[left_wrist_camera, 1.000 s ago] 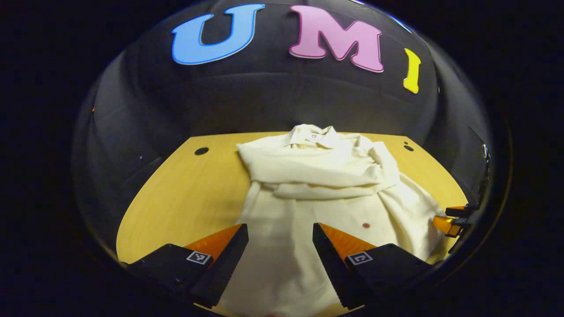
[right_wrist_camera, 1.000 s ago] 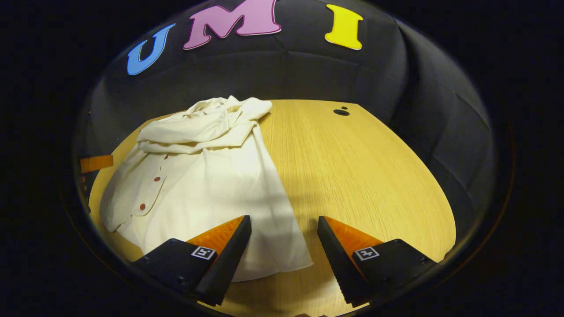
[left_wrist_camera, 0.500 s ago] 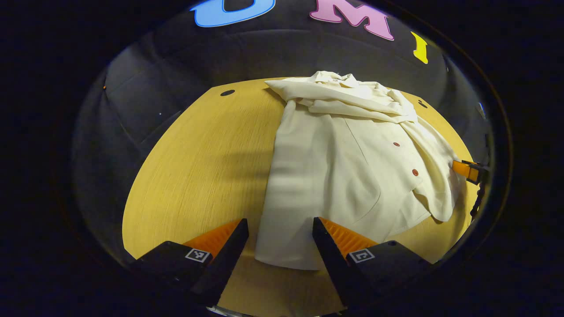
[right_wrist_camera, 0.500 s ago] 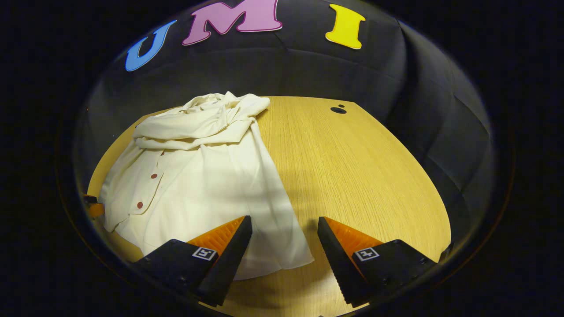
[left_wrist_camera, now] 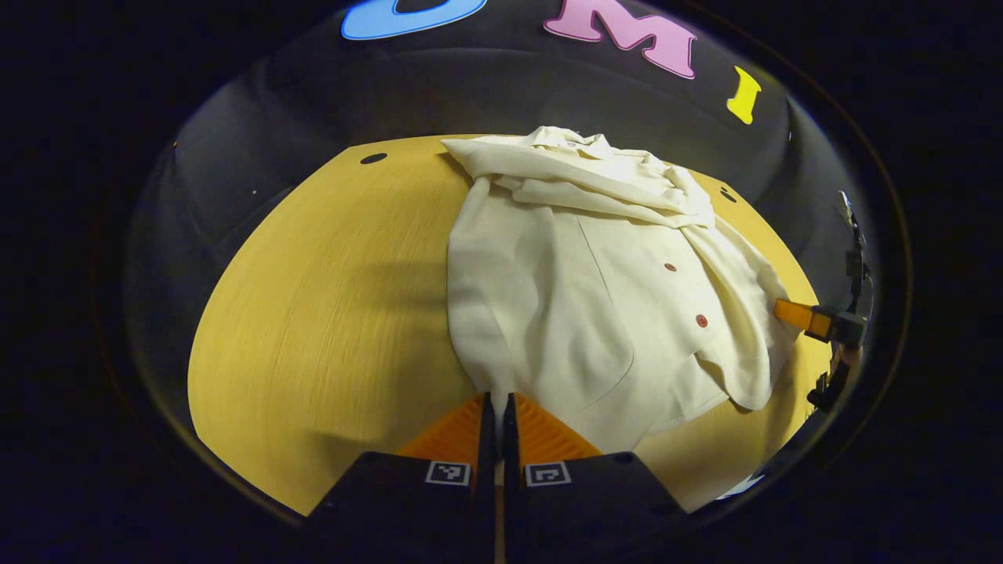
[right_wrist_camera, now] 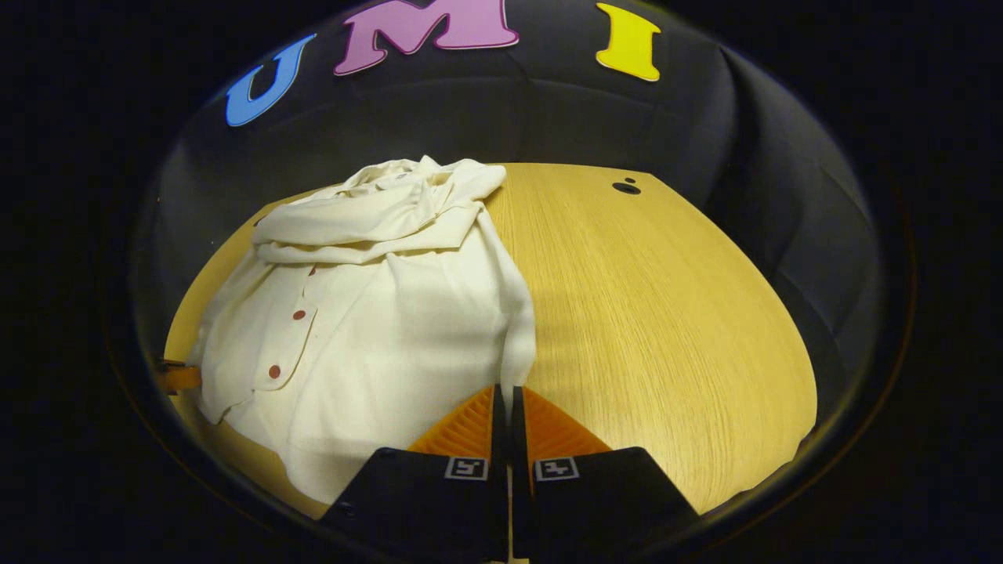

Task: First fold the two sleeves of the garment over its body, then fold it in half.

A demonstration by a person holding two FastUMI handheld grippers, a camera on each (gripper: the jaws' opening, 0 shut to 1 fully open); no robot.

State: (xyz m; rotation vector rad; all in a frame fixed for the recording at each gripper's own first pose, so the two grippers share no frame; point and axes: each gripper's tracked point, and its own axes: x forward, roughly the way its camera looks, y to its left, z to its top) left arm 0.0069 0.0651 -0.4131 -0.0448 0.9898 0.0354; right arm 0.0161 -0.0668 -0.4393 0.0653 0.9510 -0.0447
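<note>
Left gripper (left_wrist_camera: 494,401): fingers pressed together, pinching the shirt's near left hem corner.
Shirt (left_wrist_camera: 595,290): cream, red buttons, lies on the wooden table (left_wrist_camera: 313,313), collar at the far edge; both sleeves (left_wrist_camera: 580,184) lie bunched across the chest.
Loose front panel (left_wrist_camera: 744,352): hangs free on the right side of the left gripper view, with the far-off right gripper just beside it.
Right gripper (right_wrist_camera: 505,399): fingers closed tight on the near right hem corner.
Risk, grip: thin pinch of fabric; judged likely to slip out if the lift is quick.
Risk, sleeves: bunched loosely; may slide off the body as the hem travels.
Risk, fold: uneven lift between hands would skew the half-fold.
</note>
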